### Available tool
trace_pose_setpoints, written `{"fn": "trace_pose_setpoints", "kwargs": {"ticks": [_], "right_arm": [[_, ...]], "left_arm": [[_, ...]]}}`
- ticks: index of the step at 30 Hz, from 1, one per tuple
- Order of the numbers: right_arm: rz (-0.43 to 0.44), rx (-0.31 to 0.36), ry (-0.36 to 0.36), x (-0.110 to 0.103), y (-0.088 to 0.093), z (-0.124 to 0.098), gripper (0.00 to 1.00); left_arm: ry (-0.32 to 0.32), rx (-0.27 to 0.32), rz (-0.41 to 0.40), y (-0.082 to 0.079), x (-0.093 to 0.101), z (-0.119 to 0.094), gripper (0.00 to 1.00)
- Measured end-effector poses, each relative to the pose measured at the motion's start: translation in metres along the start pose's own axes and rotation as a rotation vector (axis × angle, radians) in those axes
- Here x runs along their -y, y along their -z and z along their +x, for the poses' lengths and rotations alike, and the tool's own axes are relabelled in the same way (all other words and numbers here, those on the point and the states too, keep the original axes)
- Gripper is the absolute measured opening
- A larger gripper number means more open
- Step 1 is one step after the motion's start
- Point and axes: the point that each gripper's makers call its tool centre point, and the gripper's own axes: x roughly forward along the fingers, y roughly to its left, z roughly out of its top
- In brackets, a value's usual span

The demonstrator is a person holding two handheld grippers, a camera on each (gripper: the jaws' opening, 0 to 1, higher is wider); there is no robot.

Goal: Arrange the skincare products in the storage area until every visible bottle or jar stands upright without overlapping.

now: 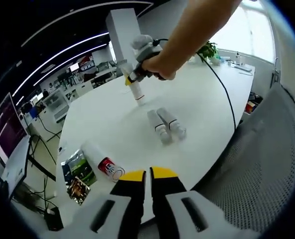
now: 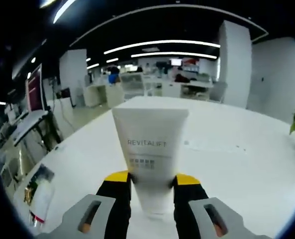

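1. Revitalift tube sits mid-frame in the right gripper view, clamped between the jaws of the right gripper, cap end down.
2. From the left gripper view, that tube stands cap-down on the white tabletop at upper centre, held by a hand.
3. Two tubes lie side by side mid-frame; a red-labelled tube lies lower left.
4. Left gripper hovers at bottom centre, jaws nearly together, holding nothing.
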Motion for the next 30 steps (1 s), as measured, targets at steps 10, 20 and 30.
{"fn": "trace_pose_setpoints", "kwargs": {"ticks": [10, 20, 30], "right_arm": [[-0.014, 0.012, 0.076, -0.005, 0.004, -0.012, 0.28], [-0.014, -0.030, 0.106, -0.007, 0.006, -0.015, 0.29], [0.033, -0.079, 0.112, -0.002, 0.017, -0.020, 0.29]], "left_arm": [[-0.002, 0.006, 0.000, -0.001, 0.000, 0.000, 0.00], [0.000, 0.006, 0.015, -0.001, 0.001, 0.000, 0.00], [-0.005, 0.014, 0.018, -0.002, 0.000, -0.001, 0.00]]}}
